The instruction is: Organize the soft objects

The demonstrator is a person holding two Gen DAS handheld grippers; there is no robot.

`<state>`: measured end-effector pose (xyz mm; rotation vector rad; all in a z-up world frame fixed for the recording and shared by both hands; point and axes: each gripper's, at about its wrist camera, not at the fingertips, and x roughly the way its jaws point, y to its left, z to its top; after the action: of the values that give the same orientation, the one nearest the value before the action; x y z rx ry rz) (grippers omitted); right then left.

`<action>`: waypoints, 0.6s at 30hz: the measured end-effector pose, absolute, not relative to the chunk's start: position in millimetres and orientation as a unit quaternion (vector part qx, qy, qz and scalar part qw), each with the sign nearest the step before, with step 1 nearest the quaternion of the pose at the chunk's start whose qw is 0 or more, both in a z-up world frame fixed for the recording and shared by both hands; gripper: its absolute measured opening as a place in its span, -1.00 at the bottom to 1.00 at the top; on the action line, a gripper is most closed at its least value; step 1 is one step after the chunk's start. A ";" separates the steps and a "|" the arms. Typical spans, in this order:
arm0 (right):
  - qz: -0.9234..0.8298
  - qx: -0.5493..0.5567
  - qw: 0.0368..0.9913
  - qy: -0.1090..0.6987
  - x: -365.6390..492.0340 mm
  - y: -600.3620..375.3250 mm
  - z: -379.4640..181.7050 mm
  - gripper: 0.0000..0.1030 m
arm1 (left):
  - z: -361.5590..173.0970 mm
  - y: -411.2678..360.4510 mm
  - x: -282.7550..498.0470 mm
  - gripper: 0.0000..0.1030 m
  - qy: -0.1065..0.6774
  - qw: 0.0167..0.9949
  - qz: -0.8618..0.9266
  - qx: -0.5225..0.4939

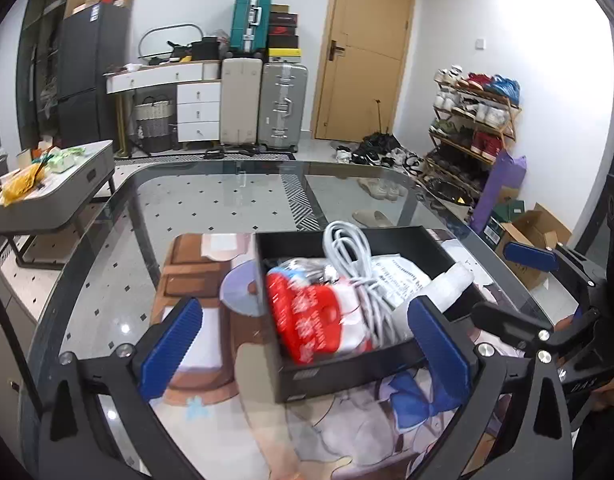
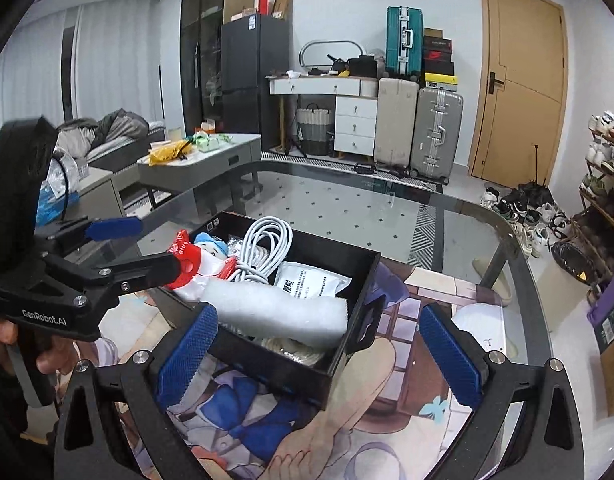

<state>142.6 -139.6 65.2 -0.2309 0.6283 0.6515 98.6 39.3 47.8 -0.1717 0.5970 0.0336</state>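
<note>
A black open box (image 1: 347, 372) sits on a printed mat on the glass table. Inside lie a red and white doll (image 1: 311, 324) with a blue hat (image 2: 209, 242), a coiled white cable (image 2: 267, 244), a white foam piece (image 2: 279, 312) and a printed white packet (image 2: 311, 282). My left gripper (image 1: 307, 312) stands wide open over the box's near left corner, and its pads press nothing. In the right wrist view the left gripper (image 2: 155, 246) has one black finger beside the doll. My right gripper (image 2: 317, 314) is open around the box's near corner, holding nothing.
The printed mat (image 1: 211, 420) covers the near part of the glass table (image 1: 227, 200). Beyond the table are a low grey coffee table (image 1: 67, 184), suitcases (image 1: 283, 104), a shoe rack (image 1: 475, 120) and cardboard boxes (image 1: 535, 240). A hand (image 2: 47, 360) grips the left tool.
</note>
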 end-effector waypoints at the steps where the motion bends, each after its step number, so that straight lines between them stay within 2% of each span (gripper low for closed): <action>1: 0.313 -0.105 0.895 0.300 140.8 -141.1 64.2 0.98 | 46.0 40.9 94.7 1.00 0.291 0.952 0.019 -0.089; 18: 0.303 -0.074 0.907 0.283 128.0 -149.1 48.5 0.98 | 28.3 38.2 83.1 1.00 0.255 0.963 0.053 -0.067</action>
<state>128.0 -149.1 48.5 -0.1518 0.5834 0.6247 83.1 38.2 28.3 -0.1350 0.5158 0.1068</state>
